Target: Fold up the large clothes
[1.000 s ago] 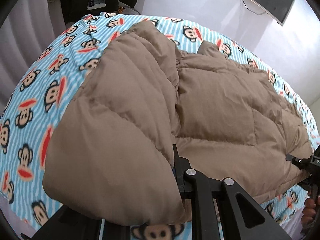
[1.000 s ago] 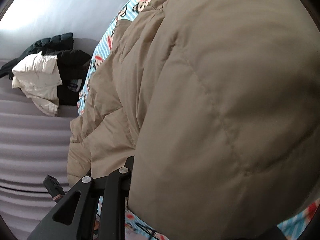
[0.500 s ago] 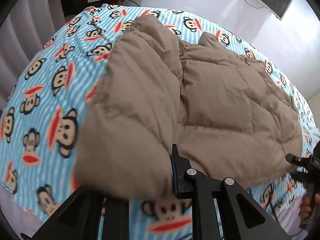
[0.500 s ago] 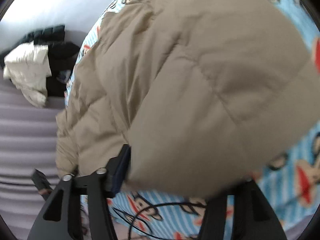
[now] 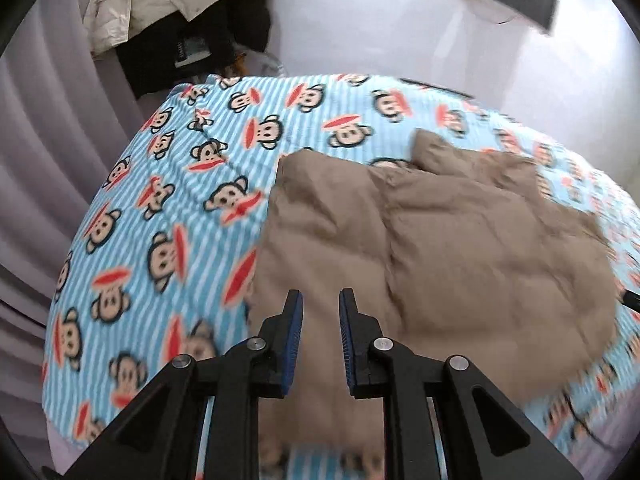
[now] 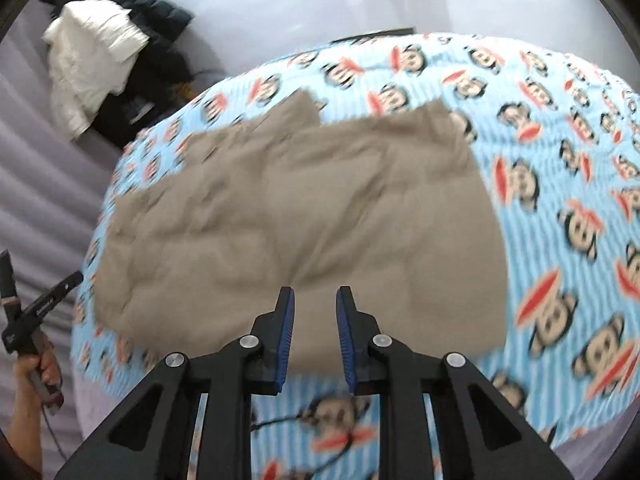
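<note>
Since a second ago the tan padded jacket (image 5: 432, 248) has been let go by both tongs and is now seen lying flat, where before its hem was pinched and lifted close to both cameras. The left tongs (image 5: 321, 300) are held with a narrow gap between the blue-lined fingers (image 5: 294, 320), nothing being gripped, and are hung above the near left part of the jacket. The right tongs (image 6: 315, 296) are likewise parted by a narrow gap and empty, poised over the jacket's near edge (image 6: 304, 208).

The jacket is spread on the bed, on the blue striped blanket printed with monkey faces (image 5: 160, 208); in the left wrist view it fills the area from 6 o'clock out to 3 o'clock, with blanket shown from 8 to 12 o'clock. In the right wrist view, which is blurred, the jacket is centred and blanket is shown from 1 to 5 o'clock. A dark cable (image 6: 280, 420) is seen on the blanket at 6 o'clock, under the right tongs.

A pile of white and black clothes (image 6: 108, 64) is seen at 10 o'clock beyond the bed. At 8 o'clock the person's left hand (image 6: 38, 368) is glimpsed gripping its tool handle.
</note>
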Demonstrator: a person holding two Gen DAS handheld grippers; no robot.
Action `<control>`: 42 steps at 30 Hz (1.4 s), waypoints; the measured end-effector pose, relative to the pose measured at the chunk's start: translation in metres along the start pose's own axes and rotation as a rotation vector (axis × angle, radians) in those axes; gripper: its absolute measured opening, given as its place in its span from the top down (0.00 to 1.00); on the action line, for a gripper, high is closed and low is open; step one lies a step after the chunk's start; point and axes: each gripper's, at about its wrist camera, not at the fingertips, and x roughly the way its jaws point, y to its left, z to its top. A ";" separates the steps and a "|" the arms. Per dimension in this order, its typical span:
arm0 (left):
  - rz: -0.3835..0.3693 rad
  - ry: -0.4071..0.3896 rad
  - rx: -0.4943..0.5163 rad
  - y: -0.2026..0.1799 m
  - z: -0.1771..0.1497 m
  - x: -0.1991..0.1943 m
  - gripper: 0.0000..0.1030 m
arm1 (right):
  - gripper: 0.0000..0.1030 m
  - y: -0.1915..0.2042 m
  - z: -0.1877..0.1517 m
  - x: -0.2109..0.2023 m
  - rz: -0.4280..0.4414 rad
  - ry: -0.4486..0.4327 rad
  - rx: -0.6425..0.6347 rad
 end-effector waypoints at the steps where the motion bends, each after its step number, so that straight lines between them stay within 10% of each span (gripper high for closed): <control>1: 0.003 0.005 -0.007 -0.002 0.006 0.011 0.81 | 0.77 0.000 0.011 0.010 -0.027 -0.012 -0.005; 8: 0.082 0.051 0.028 -0.011 0.033 0.093 0.81 | 0.77 -0.024 0.049 0.068 -0.191 -0.009 -0.066; 18: 0.084 0.088 0.055 -0.013 0.037 0.126 0.81 | 0.81 -0.060 0.067 0.123 -0.192 0.085 0.049; 28: 0.115 0.242 0.027 -0.012 0.045 0.091 0.81 | 0.77 -0.036 0.079 0.112 -0.303 0.210 0.044; 39: 0.081 0.334 -0.010 -0.009 0.036 0.036 0.81 | 0.58 0.019 0.056 0.051 -0.202 0.287 0.109; 41: 0.065 0.345 -0.033 -0.006 0.036 0.029 0.68 | 0.58 0.033 0.048 0.043 -0.176 0.300 0.119; 42: 0.063 0.351 -0.043 -0.004 0.036 0.026 0.12 | 0.57 0.040 0.046 0.041 -0.169 0.303 0.121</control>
